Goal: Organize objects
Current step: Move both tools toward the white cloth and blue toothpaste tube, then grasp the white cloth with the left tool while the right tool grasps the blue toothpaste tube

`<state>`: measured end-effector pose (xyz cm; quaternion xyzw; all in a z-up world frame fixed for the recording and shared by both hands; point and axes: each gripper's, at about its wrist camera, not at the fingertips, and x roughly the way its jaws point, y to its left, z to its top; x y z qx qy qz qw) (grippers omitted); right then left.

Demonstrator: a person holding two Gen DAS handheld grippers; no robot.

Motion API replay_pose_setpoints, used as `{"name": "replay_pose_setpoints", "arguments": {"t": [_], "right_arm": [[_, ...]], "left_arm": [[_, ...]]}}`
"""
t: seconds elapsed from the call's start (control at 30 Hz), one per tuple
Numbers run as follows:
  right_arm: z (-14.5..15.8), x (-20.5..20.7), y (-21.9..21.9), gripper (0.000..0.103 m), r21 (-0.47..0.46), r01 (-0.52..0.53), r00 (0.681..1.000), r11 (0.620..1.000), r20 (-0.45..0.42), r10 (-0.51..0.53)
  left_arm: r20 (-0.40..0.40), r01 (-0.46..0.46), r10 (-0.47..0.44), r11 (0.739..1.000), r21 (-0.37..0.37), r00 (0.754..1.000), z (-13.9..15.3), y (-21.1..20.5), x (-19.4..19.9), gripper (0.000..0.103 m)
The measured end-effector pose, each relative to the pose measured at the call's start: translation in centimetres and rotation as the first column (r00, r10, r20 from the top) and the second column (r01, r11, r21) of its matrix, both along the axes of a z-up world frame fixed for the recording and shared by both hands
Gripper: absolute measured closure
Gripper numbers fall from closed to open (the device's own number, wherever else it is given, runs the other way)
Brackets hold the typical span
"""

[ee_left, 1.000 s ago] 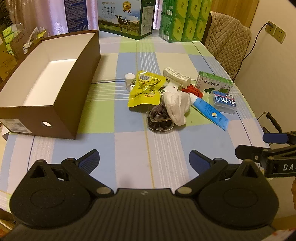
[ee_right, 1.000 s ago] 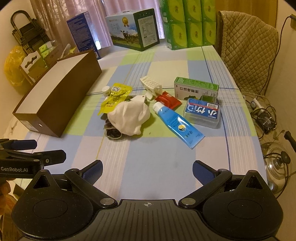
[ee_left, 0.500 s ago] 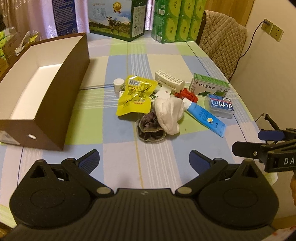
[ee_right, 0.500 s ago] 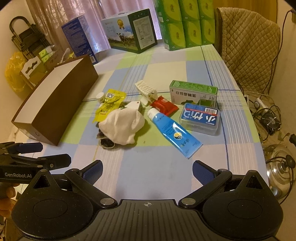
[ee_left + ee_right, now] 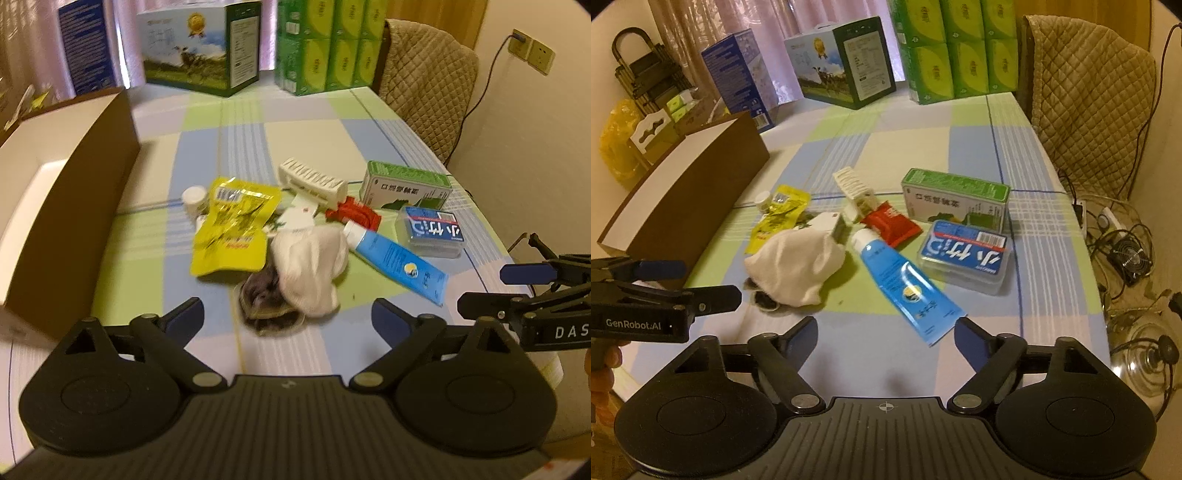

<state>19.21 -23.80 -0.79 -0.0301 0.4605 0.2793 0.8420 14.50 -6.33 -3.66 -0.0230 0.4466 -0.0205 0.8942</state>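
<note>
We've got both hand-held grippers spread wide, holding nothing; blue tube (image 5: 905, 284) lies dead ahead of the right hand-held gripper (image 5: 884, 338), long axis diagonal, nearer than left (image 5: 288, 317)

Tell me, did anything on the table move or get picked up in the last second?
Only the grippers moved. The left gripper and right gripper both came closer to the pile, jaws open and empty. Nothing was picked up: the white cloth, blue tube, yellow packet and brown box lie where they were.
</note>
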Motion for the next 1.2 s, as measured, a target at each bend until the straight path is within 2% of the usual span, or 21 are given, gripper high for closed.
{"name": "replay_pose_setpoints", "arguments": {"t": [0.33, 0.8, 0.93, 1.0, 1.07, 1.2], "right_arm": [[-1.0, 2.4, -1.1, 0.032, 0.005, 0.005, 1.000, 1.000, -0.002, -0.005], [-2.1, 5.1, -2.8, 0.032, 0.001, 0.020, 0.999, 1.000, -0.025, -0.020], [-2.2, 5.4, -2.8, 0.032, 0.005, 0.011, 1.000, 1.000, -0.027, -0.011], [-2.3, 5.5, -2.8, 0.032, 0.006, 0.006, 1.000, 1.000, -0.028, -0.006], [-2.4, 5.5, -2.7, 0.032, 0.009, 0.000, 1.000, 1.000, -0.029, 0.001], [-2.4, 5.7, -2.6, 0.032, 0.012, -0.015, 1.000, 1.000, -0.026, 0.015]], "left_arm": [[0.018, 0.038, -0.039, 0.999, 0.013, 0.999, -1.6, -1.3, 3.9, 0.019], [-0.052, 0.028, -0.027, 0.999, 0.020, 0.998, -4.0, -2.2, 7.0, 0.034], [-0.066, 0.025, -0.024, 1.000, 0.019, 0.998, -4.4, -2.4, 7.3, 0.044], [-0.069, 0.011, -0.009, 1.000, 0.018, 0.998, -4.5, -2.4, 7.4, 0.052], [-0.071, -0.001, 0.002, 1.000, 0.018, 0.997, -4.5, -2.3, 7.4, 0.064], [-0.067, -0.009, 0.010, 1.000, 0.009, 0.998, -4.4, -2.1, 7.3, 0.072]]}}
